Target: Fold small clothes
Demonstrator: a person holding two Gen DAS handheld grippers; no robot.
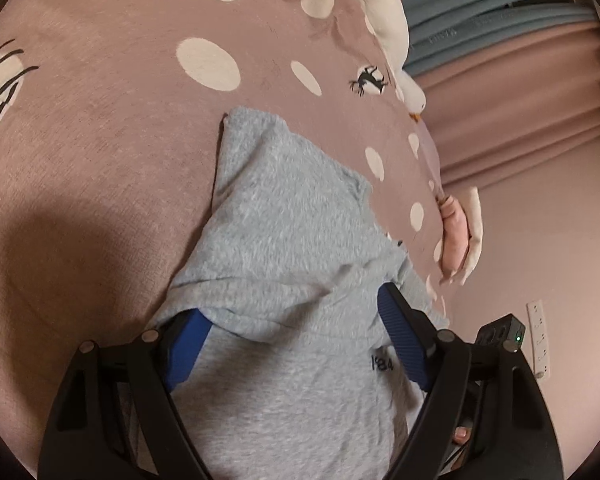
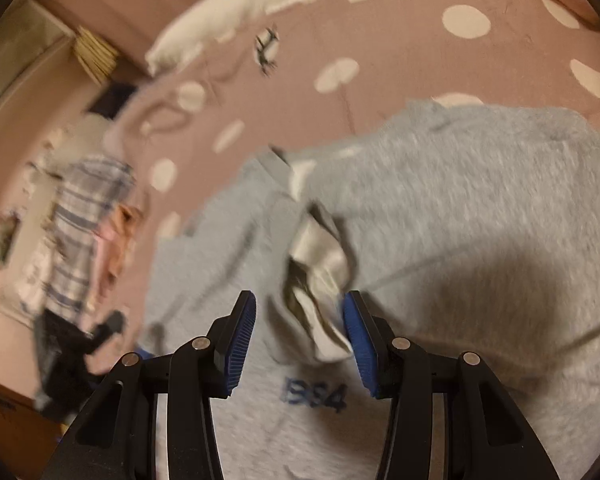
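A grey fleece top [image 1: 292, 208] lies crumpled on the bed, with a dark "1984" print [image 1: 382, 364] near me. My left gripper [image 1: 292, 304] hangs over it with its jaws wide. A fold of the top drapes over the tip of the left blue pad [image 1: 188, 352], and neither pad presses on cloth. In the blurred right wrist view the same top [image 2: 460, 200] fills the lower half. My right gripper [image 2: 299, 296] straddles the bunched neck, where the white lining [image 2: 320, 256] shows. The lining touches the right pad [image 2: 358, 340]. The left pad [image 2: 242, 340] is bare.
A dusty pink bedspread [image 1: 100, 140] with white dots lies under the top. A white plush bird [image 1: 414, 100] lies along the bed's far edge, by pink curtains [image 1: 520, 100]. A wall socket [image 1: 540, 336] is at the right. Striped clothes [image 2: 84, 220] hang beyond the bed.
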